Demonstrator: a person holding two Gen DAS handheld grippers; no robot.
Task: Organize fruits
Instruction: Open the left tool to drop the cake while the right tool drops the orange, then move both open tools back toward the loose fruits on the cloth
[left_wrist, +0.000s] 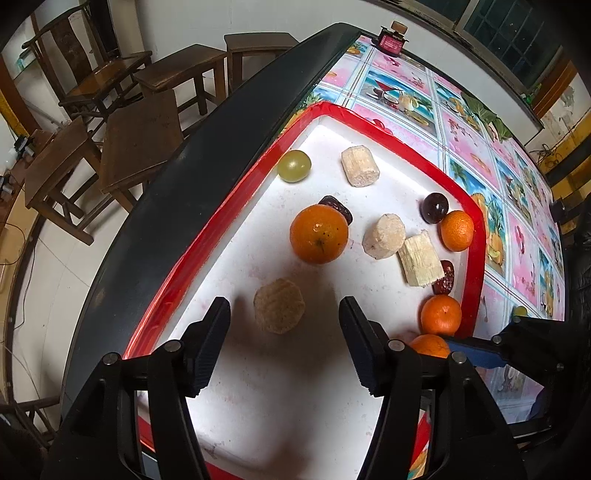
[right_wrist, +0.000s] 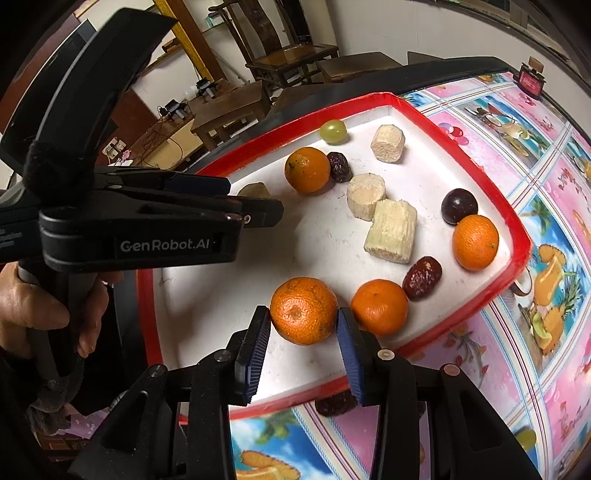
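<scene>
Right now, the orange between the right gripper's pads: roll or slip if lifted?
The orange is round, so it would probably roll on the flat tray if released. Its dimpled peel and the ribbed pads suggest decent friction. The right gripper flanks its near side, so it might squirt forward.

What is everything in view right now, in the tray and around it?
tray: one, white with red rim, on the tablecloth
oranges: four, orange, in the tray
cane chunks: four, pale beige, in the tray
dates: three, dark red; two in the tray, one on the tablecloth by the near rim
green grapes: two; one in the tray's far corner, one on the tablecloth
dark grape: one, purple, in the tray
tablecloth: one, pink and blue fruit print
wooden chairs: several, brown, beyond the table
left claw: open, over a cane chunk
right claw: shut on the nearest orange
hand: one, gripping the left handle
</scene>
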